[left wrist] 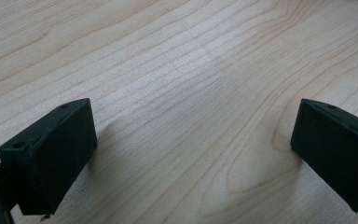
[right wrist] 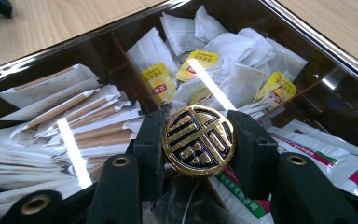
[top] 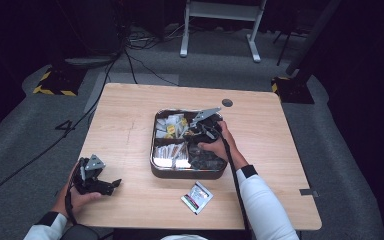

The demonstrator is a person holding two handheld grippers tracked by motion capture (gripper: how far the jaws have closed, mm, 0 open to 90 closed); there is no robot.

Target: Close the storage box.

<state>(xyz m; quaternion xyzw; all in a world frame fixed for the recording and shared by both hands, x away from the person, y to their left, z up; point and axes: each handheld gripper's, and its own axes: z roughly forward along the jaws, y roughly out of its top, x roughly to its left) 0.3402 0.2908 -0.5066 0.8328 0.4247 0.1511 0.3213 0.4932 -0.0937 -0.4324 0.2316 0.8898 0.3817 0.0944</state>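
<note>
From above, on the light wooden table [top: 130,115], a dark metal tray [top: 190,174] with several compartments sits near the middle, and a single white sachet [top: 197,197] with a red and green print lies on the bare wood just in front of it, apart from its rim. The right gripper [top: 203,131] reaches into the tray over its right-hand compartments, held by the right hand [top: 219,145] in a white sleeve; the left gripper [top: 111,185] rests low at the table's near left corner in the left hand [top: 77,192], well apart from the tray. Along the left gripper's own jaws, the wood grain of the table [left wrist: 191,70] fills the space between them; the two black jaws stand wide apart with nothing between them, close above the surface. Along the right gripper's jaws, a round gold-and-black knob [right wrist: 199,141] with a raised ornamental pattern sits between the two black pads, which press on its left and right edges, so the tongs are clamped on it. Behind the knob lie the tray's compartments: tea bags with yellow tags [right wrist: 205,65] at the back, long paper sticks [right wrist: 74,121] at the left, and white sachets with pink and green stripes [right wrist: 326,158] at the right, all under what appears to be a clear lid [right wrist: 279,21] that carries bright reflections.
</note>
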